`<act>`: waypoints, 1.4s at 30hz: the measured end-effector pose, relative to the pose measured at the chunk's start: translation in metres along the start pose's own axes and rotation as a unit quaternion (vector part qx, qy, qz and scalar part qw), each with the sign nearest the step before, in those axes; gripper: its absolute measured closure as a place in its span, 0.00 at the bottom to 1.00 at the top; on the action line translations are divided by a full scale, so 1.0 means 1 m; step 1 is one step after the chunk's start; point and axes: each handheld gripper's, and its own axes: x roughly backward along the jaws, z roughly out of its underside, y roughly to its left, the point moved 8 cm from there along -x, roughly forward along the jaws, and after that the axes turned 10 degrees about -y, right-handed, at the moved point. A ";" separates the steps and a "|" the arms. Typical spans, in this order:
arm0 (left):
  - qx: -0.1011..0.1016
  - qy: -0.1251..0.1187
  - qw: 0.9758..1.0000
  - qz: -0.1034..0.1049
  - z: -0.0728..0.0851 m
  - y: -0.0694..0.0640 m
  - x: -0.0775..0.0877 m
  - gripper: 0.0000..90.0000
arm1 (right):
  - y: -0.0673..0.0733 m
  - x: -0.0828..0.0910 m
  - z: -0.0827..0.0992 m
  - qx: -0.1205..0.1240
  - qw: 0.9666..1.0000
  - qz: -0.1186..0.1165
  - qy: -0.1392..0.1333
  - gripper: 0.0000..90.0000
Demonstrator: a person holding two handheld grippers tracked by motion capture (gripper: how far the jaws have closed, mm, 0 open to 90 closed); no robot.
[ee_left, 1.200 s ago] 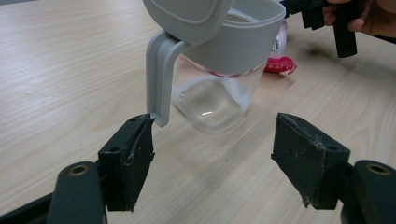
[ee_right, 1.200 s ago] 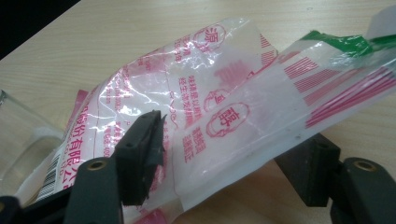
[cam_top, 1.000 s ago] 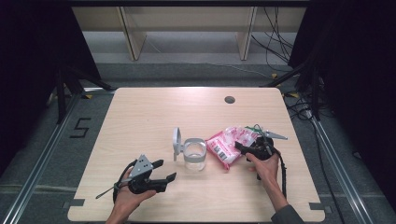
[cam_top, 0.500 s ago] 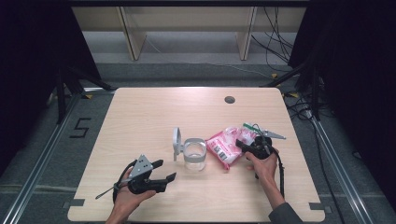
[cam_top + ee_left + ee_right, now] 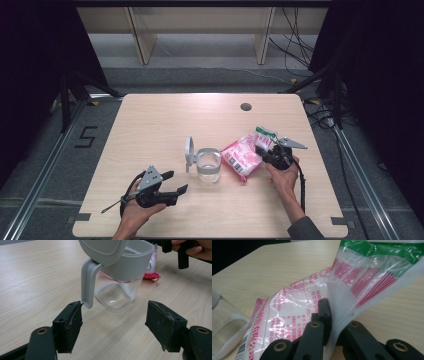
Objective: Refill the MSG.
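Bag (image 5: 243, 157) lies right of table centre, long axis running from near-left to far-right, green top end (image 5: 266, 133) lifted toward the far right edge. R gripper (image 5: 267, 151) has just been closing & is clamped on the bag's film near that end. Jug (image 5: 207, 165) w/ lid up sits just left of bag, touching or nearly. L gripper (image 5: 175, 182) released, jaws wide, aimed at jug handle (image 5: 86, 287). Far half of table (image 5: 165, 117) bare.

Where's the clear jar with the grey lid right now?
In the high view the clear jar stands front-centre on the table, its grey lid flipped up, just left of the pink bag and ahead of the left gripper.
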 end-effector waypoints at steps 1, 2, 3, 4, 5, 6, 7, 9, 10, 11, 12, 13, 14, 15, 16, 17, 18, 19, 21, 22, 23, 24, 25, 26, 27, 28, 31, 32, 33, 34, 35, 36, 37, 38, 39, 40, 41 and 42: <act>-0.001 0.000 1.000 0.000 0.000 0.000 0.001 0.32 | 0.000 0.000 0.000 0.000 1.000 0.000 0.000 0.99; -0.005 -0.003 1.000 0.007 -0.001 0.001 0.000 0.32 | 0.006 0.004 -0.007 0.018 1.000 -0.006 -0.006 0.99; 0.002 -0.004 1.000 0.003 -0.002 0.001 0.000 0.32 | 0.009 0.004 -0.011 0.033 0.999 -0.005 -0.011 0.99; 0.002 -0.006 1.000 0.002 -0.002 0.001 0.001 0.32 | 0.012 0.006 -0.015 0.039 0.999 -0.008 -0.016 0.99; 0.001 -0.003 1.000 0.000 -0.002 0.002 0.002 0.32 | 0.012 0.006 -0.015 0.039 0.999 -0.008 -0.016 0.99; 0.002 -0.005 1.000 -0.001 -0.002 0.002 0.002 0.32 | 0.015 0.009 -0.019 0.041 0.999 -0.017 -0.023 0.99; 0.002 -0.005 1.000 -0.003 -0.002 0.002 0.002 0.32 | 0.019 0.010 -0.023 0.038 0.999 -0.022 -0.032 0.99; 0.002 -0.006 1.000 -0.001 -0.003 0.002 0.002 0.32 | 0.030 0.016 -0.030 0.059 0.997 -0.025 -0.030 0.99; 0.002 -0.006 1.000 -0.001 -0.003 0.001 0.002 0.32 | 0.030 0.016 -0.030 0.059 0.997 -0.025 -0.030 0.99; 0.001 -0.003 1.000 -0.001 -0.002 0.001 0.002 0.32 | 0.031 0.017 -0.033 0.078 0.996 -0.032 -0.032 0.99; 0.003 -0.004 1.000 0.000 -0.002 0.000 0.002 0.32 | 0.035 0.018 -0.036 0.084 0.995 -0.040 -0.040 0.99; 0.002 -0.004 1.000 0.002 -0.002 0.000 0.001 0.32 | 0.041 0.022 -0.038 0.076 0.995 -0.038 -0.045 0.99; 0.001 -0.004 1.000 0.005 -0.002 -0.001 0.001 0.32 | 0.041 0.022 -0.038 0.076 0.995 -0.038 -0.045 0.99; 0.001 -0.004 1.000 0.004 -0.001 -0.002 0.000 0.32 | 0.045 0.026 -0.041 0.085 0.995 -0.042 -0.043 0.99; 0.000 -0.004 1.000 0.006 -0.001 -0.004 -0.001 0.32 | 0.045 0.026 -0.041 0.085 0.995 -0.042 -0.043 0.99; -0.002 -0.001 1.000 0.009 0.000 -0.007 -0.001 0.32 | 0.045 0.027 -0.044 0.103 0.992 -0.049 -0.055 0.99; -0.004 0.001 1.000 0.017 0.000 -0.011 -0.003 0.32 | 0.050 0.033 -0.047 0.104 0.992 -0.047 -0.054 0.99; -0.006 0.002 1.000 0.017 0.000 -0.012 -0.004 0.32 | 0.049 0.035 -0.050 0.123 0.989 -0.054 -0.059 0.99; -0.012 0.003 1.000 0.023 0.001 -0.014 -0.005 0.32 | 0.052 0.038 -0.051 0.118 0.990 -0.048 -0.059 0.99; 0.000 0.000 1.000 0.019 0.002 -0.017 -0.008 0.32 | 0.052 0.041 -0.053 0.126 0.989 -0.047 -0.055 0.99; -0.003 0.005 1.000 0.019 0.004 -0.020 -0.009 0.32 | 0.053 0.046 -0.054 0.121 0.990 -0.040 -0.052 0.99; -0.007 0.003 1.000 0.023 0.004 -0.025 -0.012 0.33 | 0.052 0.046 -0.056 0.131 0.989 -0.042 -0.059 0.99; -0.020 0.004 0.999 0.030 0.005 -0.035 -0.017 0.33 | 0.054 0.050 -0.056 0.126 0.990 -0.041 -0.050 0.99; -0.020 0.004 0.999 0.030 0.005 -0.035 -0.017 0.33 | 0.054 0.050 -0.056 0.126 0.990 -0.041 -0.050 0.99; -0.019 0.002 0.999 0.032 0.005 -0.040 -0.019 0.33 | 0.054 0.051 -0.059 0.141 0.987 -0.043 -0.057 0.99; -0.019 0.001 0.999 0.036 0.005 -0.044 -0.021 0.33 | 0.057 0.055 -0.058 0.133 0.989 -0.041 -0.049 0.99; -0.019 0.002 0.999 0.043 0.006 -0.055 -0.029 0.33 | 0.059 0.061 -0.060 0.153 0.986 -0.053 -0.049 1.00; -0.022 0.007 0.998 0.050 0.008 -0.060 -0.035 0.33 | 0.061 0.068 -0.063 0.139 0.988 -0.053 -0.051 1.00; -0.024 0.011 0.998 0.051 0.009 -0.064 -0.038 0.33 | 0.061 0.071 -0.065 0.139 0.987 -0.057 -0.051 1.00; -0.024 0.012 0.998 0.062 0.010 -0.068 -0.042 0.33 | 0.061 0.073 -0.067 0.151 0.985 -0.064 -0.045 1.00; -0.027 0.013 0.997 0.064 0.011 -0.072 -0.046 0.33 | 0.063 0.077 -0.067 0.162 0.984 -0.061 -0.037 1.00; -0.027 0.013 0.997 0.064 0.011 -0.072 -0.046 0.33 | 0.063 0.077 -0.067 0.162 0.984 -0.061 -0.037 1.00; -0.030 0.020 0.997 0.066 0.013 -0.075 -0.050 0.33 | 0.062 0.078 -0.071 0.184 0.980 -0.065 -0.043 1.00; -0.025 0.019 0.997 0.069 0.012 -0.080 -0.055 0.33 | 0.065 0.083 -0.071 0.158 0.984 -0.065 -0.041 1.00; -0.027 0.018 0.997 0.075 0.011 -0.083 -0.058 0.33 | 0.065 0.084 -0.072 0.165 0.983 -0.075 -0.037 1.00; -0.027 0.018 0.997 0.075 0.011 -0.083 -0.058 0.33 | 0.067 0.086 -0.073 0.162 0.983 -0.075 -0.037 1.00; -0.033 0.018 0.997 0.071 0.009 -0.084 -0.061 0.33 | 0.067 0.088 -0.074 0.169 0.982 -0.075 -0.037 1.00; -0.027 0.010 0.997 0.077 0.007 -0.088 -0.064 0.33 | 0.067 0.088 -0.074 0.169 0.982 -0.075 -0.037 1.00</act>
